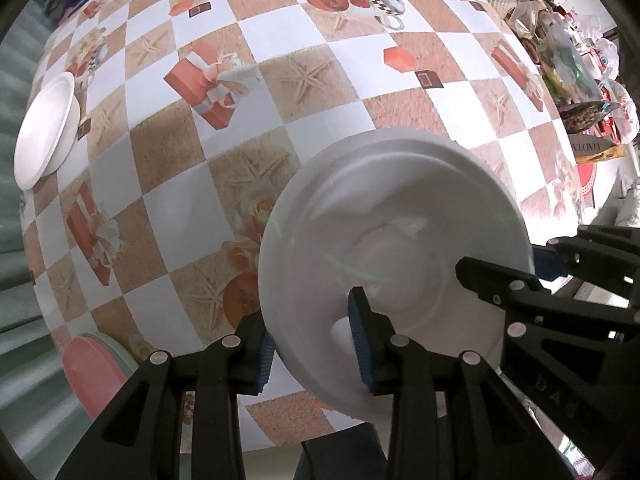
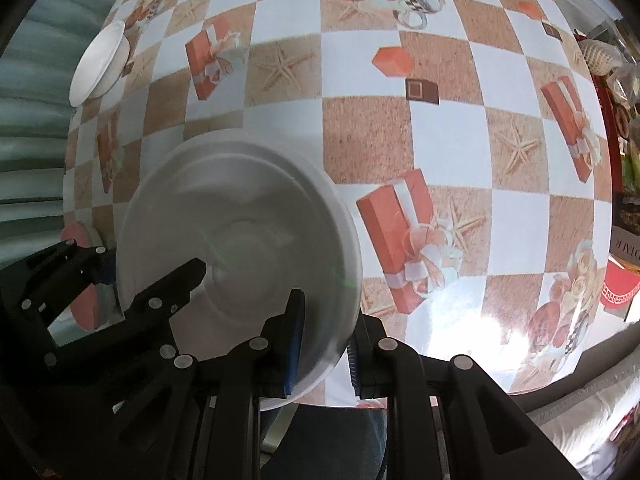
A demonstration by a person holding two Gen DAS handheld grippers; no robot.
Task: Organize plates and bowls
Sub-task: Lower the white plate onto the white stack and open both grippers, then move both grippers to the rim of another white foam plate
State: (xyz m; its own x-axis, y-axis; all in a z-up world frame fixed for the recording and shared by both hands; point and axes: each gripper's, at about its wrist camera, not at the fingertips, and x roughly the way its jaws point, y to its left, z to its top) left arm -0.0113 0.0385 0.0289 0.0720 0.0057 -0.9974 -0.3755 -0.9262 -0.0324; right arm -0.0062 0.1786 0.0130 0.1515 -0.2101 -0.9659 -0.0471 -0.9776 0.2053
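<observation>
White plate [image 1: 384, 216]: left claw [image 1: 316, 348] and right claw [image 2: 324, 344] both gripping its rim above checkered table [image 2: 440, 128]; second white bowl [image 1: 44, 128] sitting at ten o'clock.

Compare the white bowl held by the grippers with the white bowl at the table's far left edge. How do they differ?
1. The held bowl is gripped at opposite rims by the left gripper and right gripper; the far bowl sits untouched on the table.
2. The held bowl looks much larger, being nearer.
Both are plain white and round.
</observation>
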